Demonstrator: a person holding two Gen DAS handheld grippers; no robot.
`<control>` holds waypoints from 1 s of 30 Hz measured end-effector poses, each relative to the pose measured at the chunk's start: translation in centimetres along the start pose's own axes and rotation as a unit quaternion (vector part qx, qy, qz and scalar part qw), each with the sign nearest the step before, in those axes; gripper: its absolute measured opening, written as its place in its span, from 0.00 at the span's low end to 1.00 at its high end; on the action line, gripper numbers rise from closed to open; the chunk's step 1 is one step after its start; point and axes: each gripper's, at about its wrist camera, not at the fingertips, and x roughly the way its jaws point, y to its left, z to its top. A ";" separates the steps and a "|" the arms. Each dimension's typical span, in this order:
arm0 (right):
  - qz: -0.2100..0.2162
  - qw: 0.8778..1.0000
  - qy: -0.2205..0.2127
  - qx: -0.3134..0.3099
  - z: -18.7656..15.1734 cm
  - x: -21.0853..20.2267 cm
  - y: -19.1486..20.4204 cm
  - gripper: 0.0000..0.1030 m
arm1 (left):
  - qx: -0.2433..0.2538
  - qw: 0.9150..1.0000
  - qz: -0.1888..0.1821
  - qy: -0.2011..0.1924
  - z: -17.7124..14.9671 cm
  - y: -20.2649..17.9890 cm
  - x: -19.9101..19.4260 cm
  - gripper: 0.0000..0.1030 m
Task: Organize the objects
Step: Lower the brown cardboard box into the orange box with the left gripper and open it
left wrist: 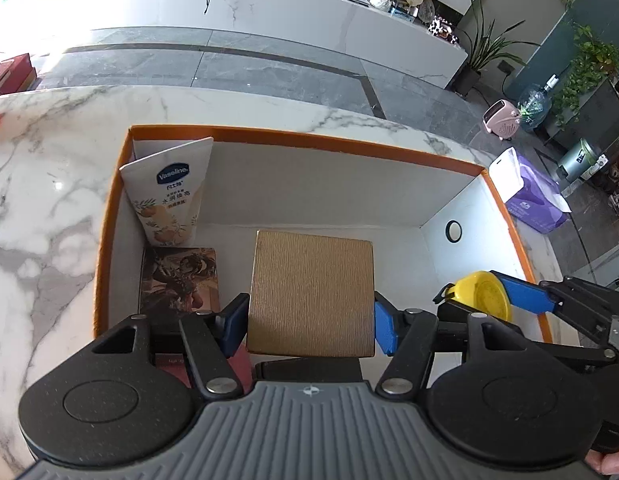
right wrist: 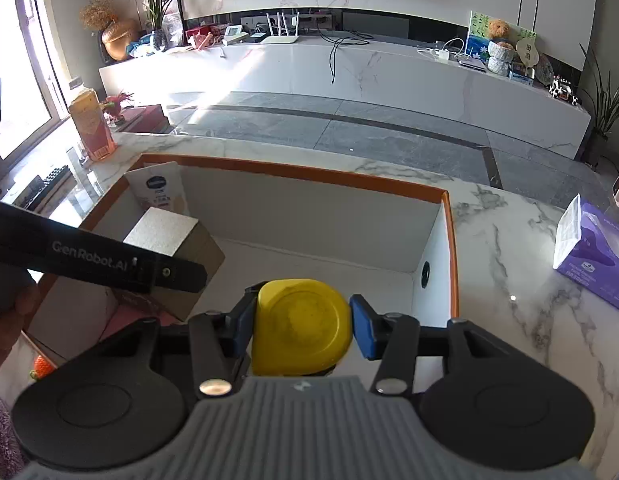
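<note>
An orange-rimmed white box (left wrist: 309, 140) stands on the marble table; it also shows in the right wrist view (right wrist: 293, 170). My left gripper (left wrist: 309, 326) is shut on a gold-brown box (left wrist: 311, 294) held inside it; the gold-brown box also shows in the right wrist view (right wrist: 181, 240). My right gripper (right wrist: 303, 326) is shut on a yellow tape measure (right wrist: 301, 326) over the box's right half; the tape measure also shows in the left wrist view (left wrist: 483, 296). A Vaseline tube (left wrist: 169, 192) leans in the far left corner, with a picture-printed pack (left wrist: 179, 278) before it.
A purple tissue pack (right wrist: 593, 252) lies on the table right of the box. An orange bottle (right wrist: 91, 126) stands at the far left table edge. A small orange object (right wrist: 43, 366) lies left of the box. Beyond the table are the floor and a long white counter.
</note>
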 end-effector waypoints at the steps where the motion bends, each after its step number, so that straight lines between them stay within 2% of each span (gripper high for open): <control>1: -0.001 1.000 0.004 0.001 0.2 0.4 -0.2 0.51 | -0.002 1.000 0.005 0.004 0.2 0.1 0.6 0.70; 10: -0.007 0.999 0.032 0.006 0.3 3.2 -1.2 0.51 | -0.014 0.998 0.041 0.035 0.5 0.1 3.3 0.70; 13: -0.007 0.999 0.033 0.002 0.5 3.3 -1.1 0.51 | -0.002 0.995 0.084 0.047 0.7 -0.7 4.0 0.70; 14: -0.006 0.999 0.034 0.003 0.5 3.4 -1.0 0.51 | -0.001 0.995 0.088 0.053 0.8 -0.8 4.4 0.70; 19: -0.008 0.999 0.039 -0.003 0.6 3.7 -0.9 0.51 | -0.016 0.993 0.083 0.081 0.9 -0.5 5.0 0.71; 23: -0.013 0.999 0.044 -0.013 0.4 3.9 -0.6 0.51 | 0.004 0.993 0.081 0.089 0.7 -0.8 4.7 0.73; 27: -0.017 0.998 0.051 -0.027 0.4 4.1 -0.1 0.51 | -0.016 0.995 0.054 0.078 0.7 0.2 2.6 0.74; 30: -0.020 0.998 0.053 -0.040 0.7 4.1 0.4 0.51 | -0.029 0.998 0.026 0.049 0.8 1.3 -0.5 0.68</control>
